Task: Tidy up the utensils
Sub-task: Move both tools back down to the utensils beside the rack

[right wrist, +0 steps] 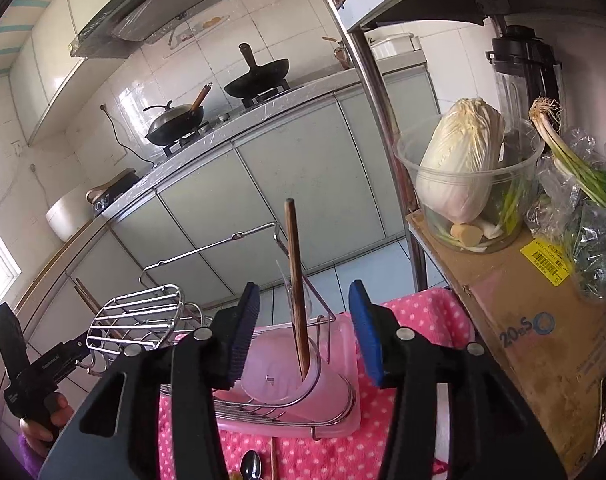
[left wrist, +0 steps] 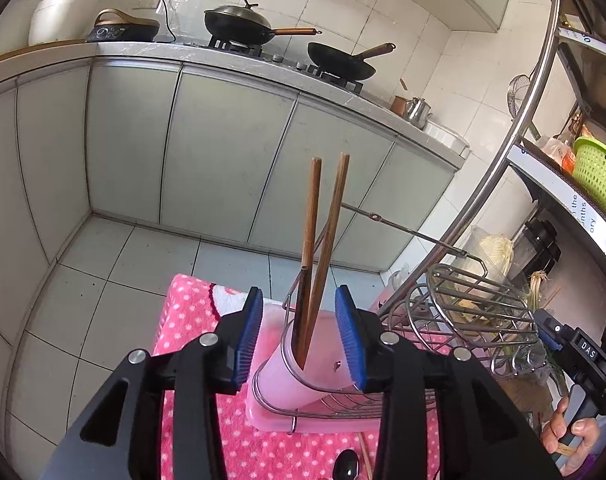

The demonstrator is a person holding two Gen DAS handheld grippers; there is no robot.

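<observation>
Left wrist view. The left tool (left wrist: 299, 332) had its blue pads apart, nothing pressed between them. Between and beyond the pads stood two chopsticks (left wrist: 315, 248), leaning in a translucent cup (left wrist: 303, 372) held by a wire rack (left wrist: 443, 320). The rack sat on a pink tray (left wrist: 271, 420) over a pink dotted cloth (left wrist: 191, 312) on the bench. A spoon (left wrist: 345, 466) lay on the cloth at the lower edge, with a thin stick just beside it. At far right a hand (left wrist: 571, 432) gripped the right tool's handle; its pads were hard to make out here. A green basket (left wrist: 599, 176) stood on a shelf at right.

Right wrist view. The right tool (right wrist: 305, 332) had its pads apart, clamped on nothing. One chopstick (right wrist: 297, 280) stood in the cup (right wrist: 287, 380) between them, touching neither pad. The rack (right wrist: 143, 316) rose to the left; the spoon (right wrist: 251, 466) lay on the cloth (right wrist: 423, 312) below. The left tool (right wrist: 79, 344) appeared at far left, its pads hidden behind the rack. A cabbage (right wrist: 463, 160) sat in a clear bowl on a box (right wrist: 523, 320) at right.
</observation>
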